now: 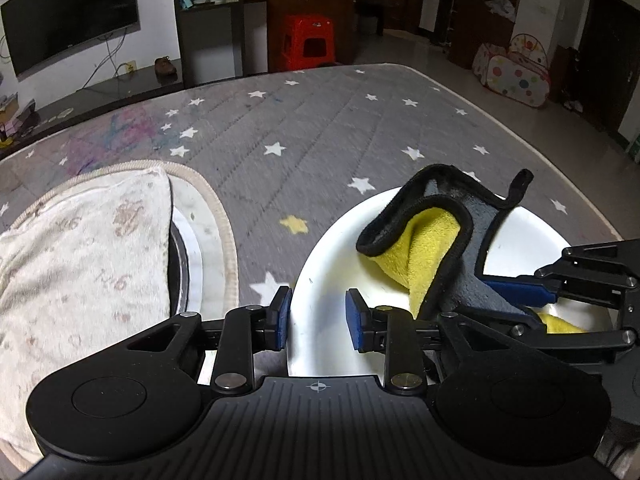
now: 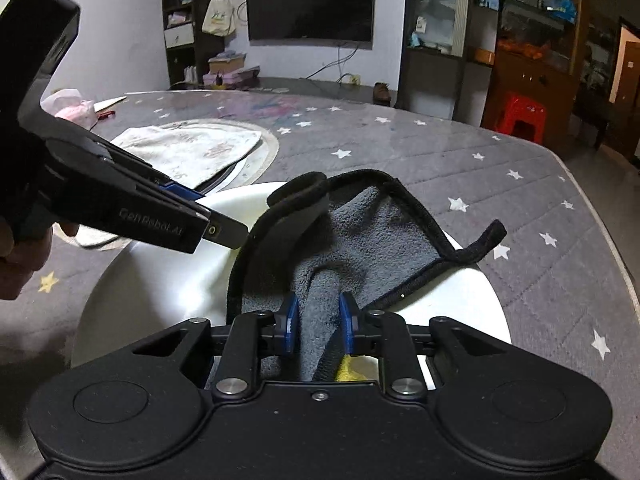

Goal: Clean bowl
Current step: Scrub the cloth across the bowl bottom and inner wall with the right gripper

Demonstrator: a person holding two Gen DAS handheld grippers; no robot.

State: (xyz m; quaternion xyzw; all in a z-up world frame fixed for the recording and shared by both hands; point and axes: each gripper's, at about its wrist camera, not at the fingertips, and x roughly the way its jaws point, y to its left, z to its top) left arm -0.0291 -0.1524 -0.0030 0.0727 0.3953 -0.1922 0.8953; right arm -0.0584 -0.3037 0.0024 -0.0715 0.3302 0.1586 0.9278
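Observation:
A white bowl (image 1: 332, 256) sits on the grey star-patterned table cover; it also shows in the right wrist view (image 2: 160, 280). My left gripper (image 1: 318, 320) straddles the bowl's near left rim, one blue pad outside and one inside, with a gap showing between pads and rim. My right gripper (image 2: 319, 322) is shut on a grey and yellow cloth with black trim (image 2: 360, 224) and holds it inside the bowl. In the left wrist view the cloth (image 1: 436, 240) stands bunched in the bowl with the right gripper (image 1: 520, 296) coming in from the right.
A round lazy-Susan turntable (image 1: 212, 224) lies left of the bowl with a pale patterned towel (image 1: 80, 256) over it. The table's far edge (image 1: 500, 120) curves round at the right. A red stool (image 1: 308, 42) stands beyond. Pink tissue (image 2: 76, 110) lies far left.

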